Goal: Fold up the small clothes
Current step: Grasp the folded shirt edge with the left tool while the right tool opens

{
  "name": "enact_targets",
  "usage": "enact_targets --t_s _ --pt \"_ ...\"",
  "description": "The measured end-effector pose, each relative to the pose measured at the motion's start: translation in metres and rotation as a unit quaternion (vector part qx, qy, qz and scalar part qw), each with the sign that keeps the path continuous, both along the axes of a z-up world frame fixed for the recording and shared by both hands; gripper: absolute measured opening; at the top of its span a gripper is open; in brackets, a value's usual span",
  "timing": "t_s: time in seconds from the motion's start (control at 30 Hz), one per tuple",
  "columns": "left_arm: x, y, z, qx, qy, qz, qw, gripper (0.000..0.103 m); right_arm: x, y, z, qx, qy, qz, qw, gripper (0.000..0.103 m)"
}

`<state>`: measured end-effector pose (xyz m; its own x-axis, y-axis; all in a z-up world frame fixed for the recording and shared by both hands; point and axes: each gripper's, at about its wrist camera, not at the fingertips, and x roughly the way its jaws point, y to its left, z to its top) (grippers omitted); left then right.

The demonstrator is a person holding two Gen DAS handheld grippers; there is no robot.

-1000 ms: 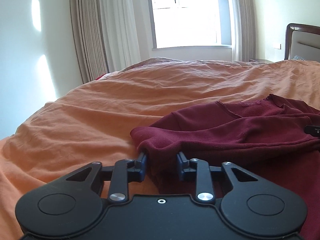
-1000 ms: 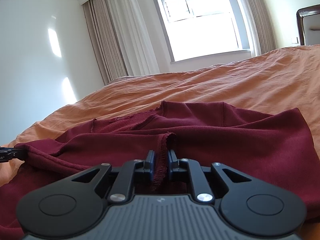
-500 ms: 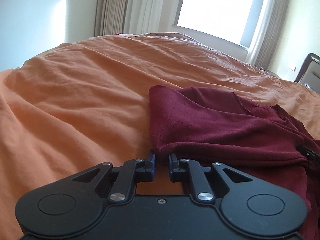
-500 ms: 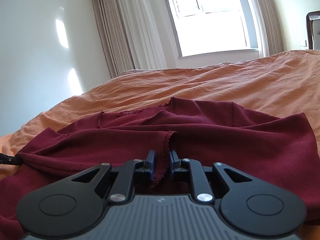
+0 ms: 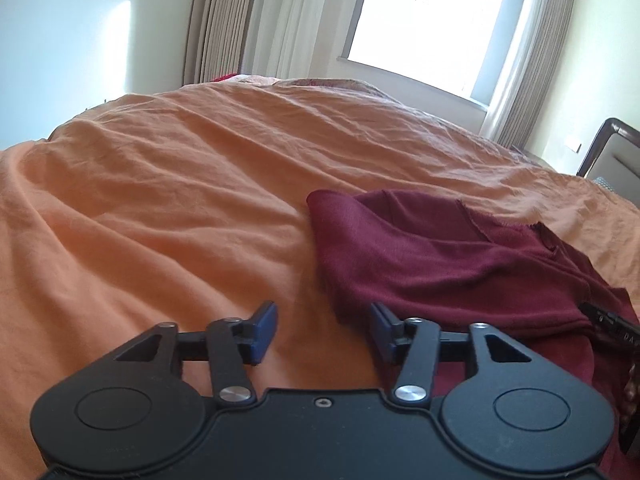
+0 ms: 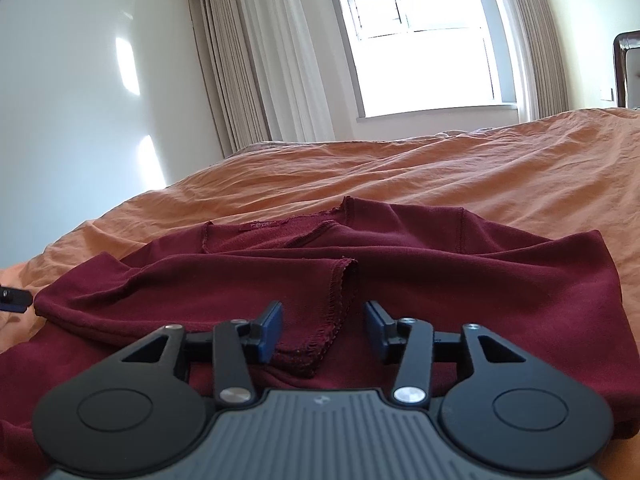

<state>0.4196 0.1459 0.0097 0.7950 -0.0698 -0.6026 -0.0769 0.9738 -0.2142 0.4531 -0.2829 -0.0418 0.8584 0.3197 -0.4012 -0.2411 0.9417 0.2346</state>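
Observation:
A dark red top [image 5: 432, 264] lies partly folded on the orange bedspread [image 5: 168, 200]. My left gripper [image 5: 322, 330] is open and empty at the garment's left edge, its right finger [image 5: 380, 326] close to the cloth. In the right wrist view the red top [image 6: 440, 280] shows its neckline and label at the back. A sleeve [image 6: 316, 312] with a stitched hem lies folded across the body. My right gripper [image 6: 323, 330] is open, its fingers standing either side of the sleeve hem.
The bedspread [image 6: 460, 168] stretches far behind and to the left. A wooden headboard [image 5: 612, 152] stands at the far right. Curtains and a bright window [image 6: 420, 48] are behind the bed. The other gripper's tip [image 6: 14, 299] shows at the left edge.
Both grippers have opened and let go of the red top. The left gripper had closed on the garment's left edge half a second ago. The sleeve now rests on the body.

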Motion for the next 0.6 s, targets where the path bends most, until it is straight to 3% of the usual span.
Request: enact_targets --t_s 0.03,0.2,0.23,0.27,0.37,0.5,0.6 --pt "0.008 -0.001 0.002 -0.005 -0.004 0.000 1.0000 0.066 -0.001 0.000 0.000 0.000 -0.002 0.000 1.000 0.060" --pt "0.059 -0.004 -0.007 -0.038 0.022 0.014 0.9989 0.062 -0.004 -0.001 -0.001 0.002 -0.005 -0.004 1.000 0.069" --pt "0.067 -0.005 -0.010 -0.039 0.030 0.016 0.9987 0.049 -0.004 -0.001 -0.001 0.001 -0.005 -0.007 1.000 0.072" --pt "0.072 -0.005 -0.014 -0.039 0.034 0.014 0.9985 0.027 -0.005 -0.001 -0.001 0.000 -0.006 -0.009 1.000 0.075" --pt "0.069 -0.008 -0.016 -0.030 0.014 0.030 0.9990 0.016 -0.008 0.001 -0.001 -0.012 -0.007 -0.015 1.000 0.083" --pt "0.060 -0.015 -0.018 0.003 0.001 0.032 0.9995 0.015 -0.007 0.007 -0.002 -0.037 0.001 -0.017 0.999 0.087" --pt "0.065 -0.009 -0.025 -0.017 0.017 0.043 0.9988 0.017 -0.014 0.006 0.003 -0.046 0.005 -0.017 0.999 0.090"
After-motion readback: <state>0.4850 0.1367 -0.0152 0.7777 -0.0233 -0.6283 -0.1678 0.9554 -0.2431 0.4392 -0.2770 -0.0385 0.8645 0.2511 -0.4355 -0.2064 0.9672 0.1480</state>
